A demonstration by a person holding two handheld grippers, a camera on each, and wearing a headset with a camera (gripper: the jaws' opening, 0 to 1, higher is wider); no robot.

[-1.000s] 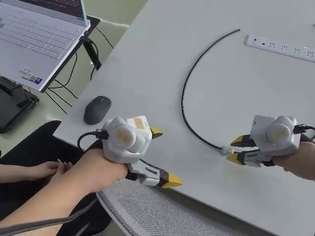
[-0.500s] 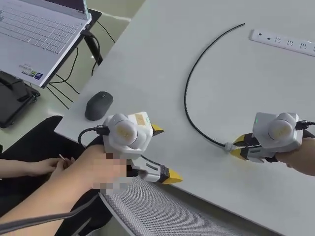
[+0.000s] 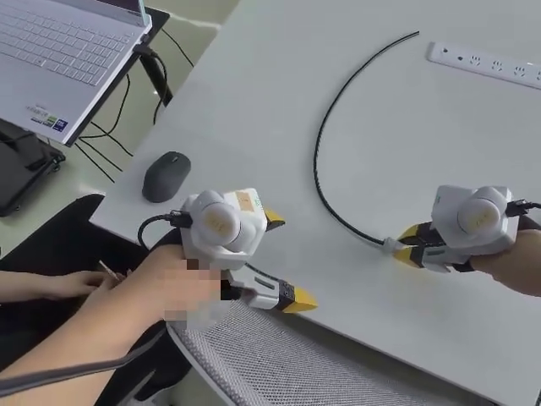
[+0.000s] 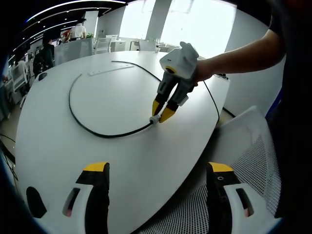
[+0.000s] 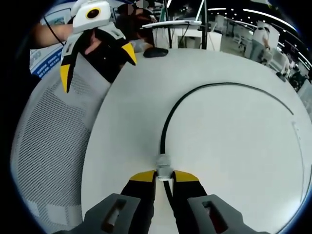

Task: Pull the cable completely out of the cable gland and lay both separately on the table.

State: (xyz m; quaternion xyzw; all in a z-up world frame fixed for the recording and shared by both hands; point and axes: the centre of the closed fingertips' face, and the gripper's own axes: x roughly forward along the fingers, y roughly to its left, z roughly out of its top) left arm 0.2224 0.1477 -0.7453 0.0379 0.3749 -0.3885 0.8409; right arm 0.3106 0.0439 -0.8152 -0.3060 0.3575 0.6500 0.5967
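Bringing the empty, wide-open left gripper (image 3: 289, 260) across to clamp the cable (image 3: 317, 161) just ahead of the right gripper (image 5: 164, 176) seems best. That one is nearly closed, pinching the gland (image 5: 164, 168) at its tips, so pull straight along the cable.

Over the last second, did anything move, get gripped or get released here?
Nothing visibly changed; the slight shift of the picture is the headset camera's. The right gripper stays shut on the cable just behind the cable gland, both on the table; the left gripper stays open off the table's edge.
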